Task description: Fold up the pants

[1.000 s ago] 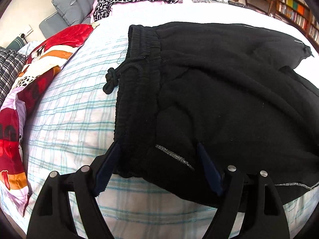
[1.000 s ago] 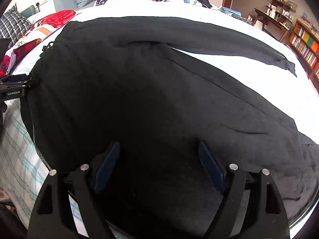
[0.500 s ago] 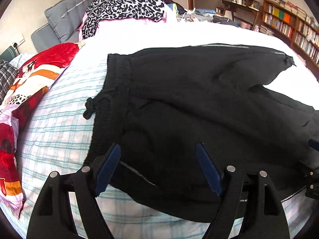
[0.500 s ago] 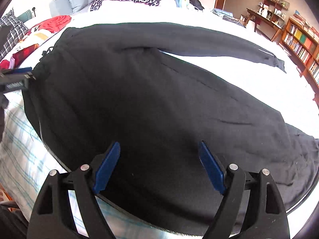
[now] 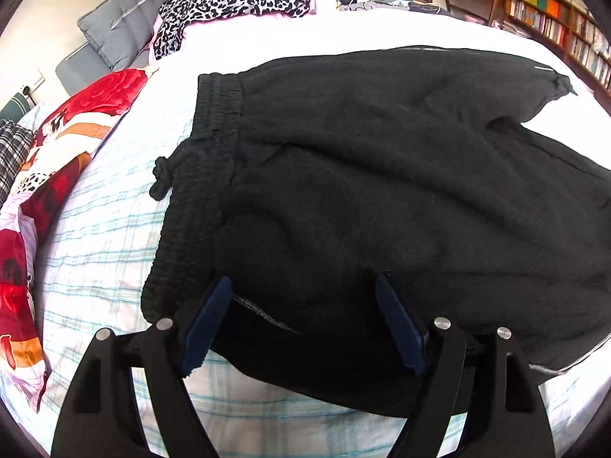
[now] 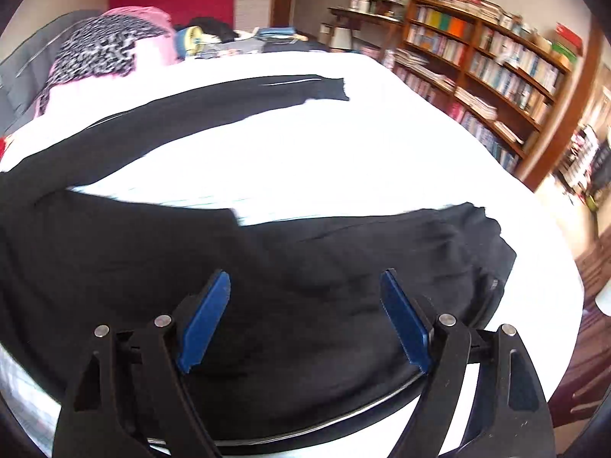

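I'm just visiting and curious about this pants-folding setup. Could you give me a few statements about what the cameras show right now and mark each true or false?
1. The pants are black. True.
2. The two legs lie stacked on each other. False: white bed shows between them.
3. The left gripper is open. True.
4. The right gripper is clamped on a sock. False: it is open above the near leg.
5. A bookshelf stands beyond the bed. True.
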Demonstrator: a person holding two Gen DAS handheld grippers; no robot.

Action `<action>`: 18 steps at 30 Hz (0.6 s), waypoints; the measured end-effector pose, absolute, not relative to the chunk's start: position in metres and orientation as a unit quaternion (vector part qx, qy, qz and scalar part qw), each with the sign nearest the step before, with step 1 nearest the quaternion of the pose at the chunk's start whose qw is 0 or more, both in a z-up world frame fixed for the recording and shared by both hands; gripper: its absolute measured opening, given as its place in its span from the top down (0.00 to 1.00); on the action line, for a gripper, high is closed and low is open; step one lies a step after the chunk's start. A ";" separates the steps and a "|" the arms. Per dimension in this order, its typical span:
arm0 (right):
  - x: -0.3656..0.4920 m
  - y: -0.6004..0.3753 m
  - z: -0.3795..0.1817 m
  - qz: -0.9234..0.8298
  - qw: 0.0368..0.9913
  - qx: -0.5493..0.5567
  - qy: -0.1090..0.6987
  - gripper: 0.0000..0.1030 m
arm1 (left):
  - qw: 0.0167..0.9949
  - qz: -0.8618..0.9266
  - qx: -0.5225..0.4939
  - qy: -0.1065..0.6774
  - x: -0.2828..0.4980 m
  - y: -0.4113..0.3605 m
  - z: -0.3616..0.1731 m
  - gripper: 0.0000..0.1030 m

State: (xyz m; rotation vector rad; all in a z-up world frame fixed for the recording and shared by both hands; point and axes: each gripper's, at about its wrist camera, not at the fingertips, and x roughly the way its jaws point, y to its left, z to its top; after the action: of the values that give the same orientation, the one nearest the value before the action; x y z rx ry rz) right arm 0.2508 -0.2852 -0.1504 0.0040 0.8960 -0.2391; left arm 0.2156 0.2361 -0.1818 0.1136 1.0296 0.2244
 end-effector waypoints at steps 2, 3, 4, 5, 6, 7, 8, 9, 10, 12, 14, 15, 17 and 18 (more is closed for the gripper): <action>0.259 -0.320 -0.152 -0.149 0.890 0.011 0.431 0.20 | 0.867 0.104 0.059 0.484 0.221 0.229 -0.177 0.24; 0.261 -0.340 -0.154 -0.161 0.888 0.011 0.432 0.20 | 0.869 0.100 0.063 0.481 0.224 0.225 -0.173 0.24; 0.264 -0.354 -0.156 -0.177 0.884 0.011 0.432 0.20 | 0.870 0.095 0.066 0.479 0.226 0.219 -0.170 0.24; 0.266 -0.370 -0.159 -0.185 0.881 0.013 0.435 0.20 | 0.872 0.090 0.070 0.477 0.231 0.213 -0.167 0.24; 0.270 -0.381 -0.164 -0.192 0.877 0.016 0.440 0.20 | 0.872 0.085 0.072 0.476 0.236 0.207 -0.166 0.24; 0.272 -0.391 -0.168 -0.201 0.873 0.018 0.443 0.20 | 0.873 0.080 0.074 0.476 0.242 0.201 -0.165 0.24; 0.273 -0.403 -0.173 -0.204 0.870 0.021 0.449 0.20 | 0.873 0.078 0.076 0.475 0.247 0.196 -0.164 0.24; 0.275 -0.414 -0.179 -0.206 0.866 0.025 0.455 0.20 | 0.874 0.075 0.078 0.474 0.254 0.191 -0.165 0.24; 0.277 -0.421 -0.185 -0.214 0.862 0.027 0.459 0.20 | 0.874 0.071 0.077 0.474 0.261 0.187 -0.165 0.24; 0.281 -0.428 -0.193 -0.225 0.856 0.021 0.465 0.20 | 0.872 0.067 0.070 0.480 0.278 0.182 -0.170 0.24; 0.285 -0.435 -0.197 -0.239 0.854 0.011 0.461 0.20 | 0.864 0.077 0.074 0.493 0.295 0.179 -0.177 0.24; 0.287 -0.442 -0.200 -0.239 0.852 0.019 0.465 0.18 | 0.856 0.094 0.088 0.500 0.304 0.179 -0.183 0.24; 0.293 -0.449 -0.205 -0.246 0.848 0.031 0.469 0.10 | 0.847 0.113 0.095 0.510 0.315 0.183 -0.193 0.23; 0.291 -0.448 -0.206 -0.247 0.847 0.033 0.469 0.09 | 0.843 0.118 0.086 0.518 0.320 0.189 -0.198 0.22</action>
State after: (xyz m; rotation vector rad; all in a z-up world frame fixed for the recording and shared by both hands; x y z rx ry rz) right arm 0.2912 -0.4479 -0.2056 0.0688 0.9897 -0.5216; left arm 0.3195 0.1895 -0.1984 0.1810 1.0950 0.2489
